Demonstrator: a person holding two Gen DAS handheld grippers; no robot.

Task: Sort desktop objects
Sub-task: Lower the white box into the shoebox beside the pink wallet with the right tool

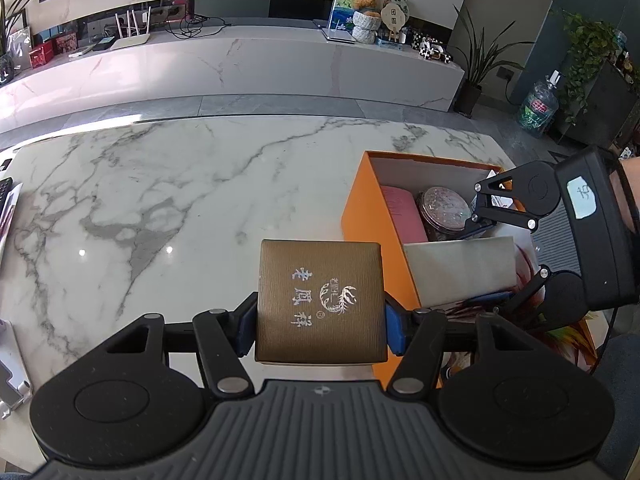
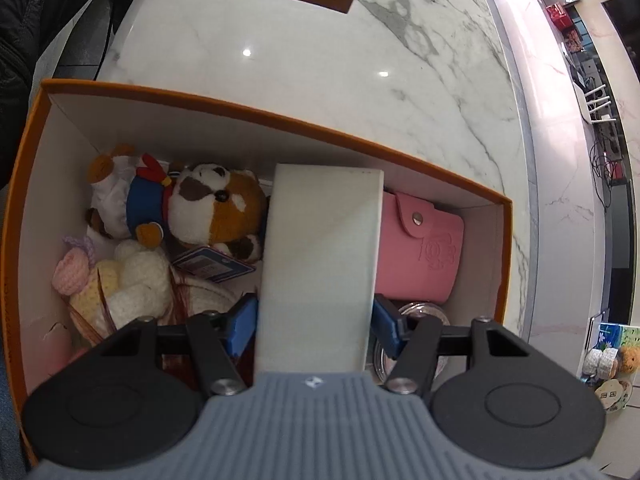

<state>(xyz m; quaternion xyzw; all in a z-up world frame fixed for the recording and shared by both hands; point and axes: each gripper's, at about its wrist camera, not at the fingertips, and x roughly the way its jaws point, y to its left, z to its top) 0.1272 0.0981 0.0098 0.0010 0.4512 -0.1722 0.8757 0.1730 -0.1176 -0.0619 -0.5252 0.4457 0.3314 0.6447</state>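
Brown case (image 1: 320,300) sits clamped between the left gripper's (image 1: 320,322) jaws, beside the orange box (image 1: 360,216). Rightward, the right gripper (image 2: 316,320) is clamped on a white box (image 2: 320,256) over the orange box's interior; lower it level between plush (image 2: 216,208) and pink wallet (image 2: 420,248), then release.
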